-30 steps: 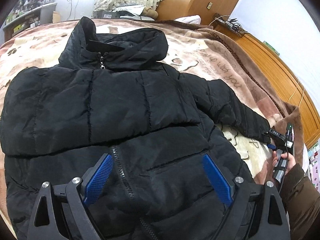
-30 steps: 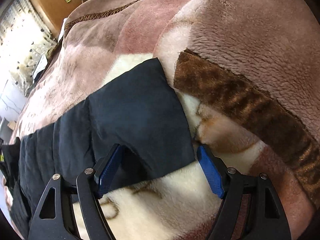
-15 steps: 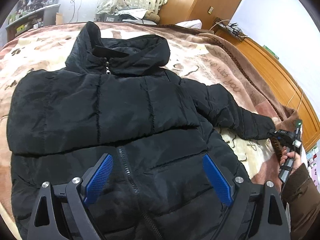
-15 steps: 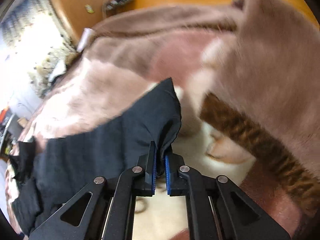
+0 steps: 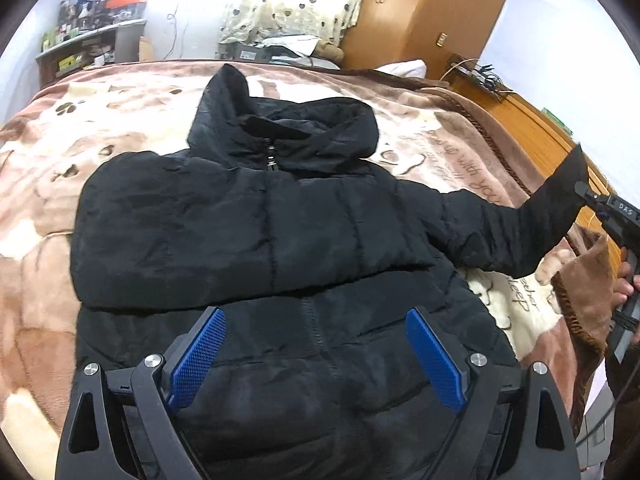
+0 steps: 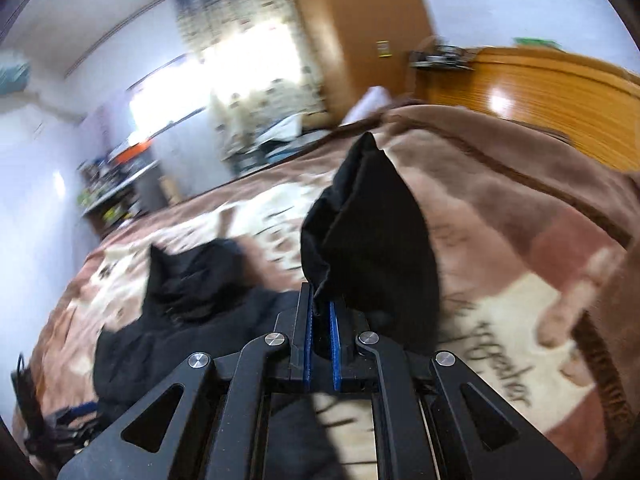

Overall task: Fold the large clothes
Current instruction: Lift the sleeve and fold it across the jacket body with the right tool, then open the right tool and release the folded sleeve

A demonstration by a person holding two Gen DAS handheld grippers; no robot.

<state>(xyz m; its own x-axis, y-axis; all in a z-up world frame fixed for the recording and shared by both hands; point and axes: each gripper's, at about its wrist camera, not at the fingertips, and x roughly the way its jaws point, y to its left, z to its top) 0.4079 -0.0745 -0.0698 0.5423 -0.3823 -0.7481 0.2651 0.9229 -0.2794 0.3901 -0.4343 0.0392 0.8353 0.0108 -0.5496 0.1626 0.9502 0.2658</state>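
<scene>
Now, reading from left to right:
Blanket [image 5: 44,184]: the plush brown paw-print cover gives you a broad, soft surface for folding.
Jacket [image 5: 248,232]: your black hooded puffer lies front up and zipped on that blanket, hood toward the far end. Its other sleeve appears already folded across the chest, though black on black makes that uncertain.
Left gripper [image 5: 316,356]: your blue pads stand spread apart above the lower front, holding nothing and likely ready to pin the body.
Sleeve [image 5: 516,220]: it rises off the bed toward the cuff [image 6: 360,216], probably so you can swing it inward.
Right gripper [image 6: 319,344]: clenched on that cuff.
</scene>
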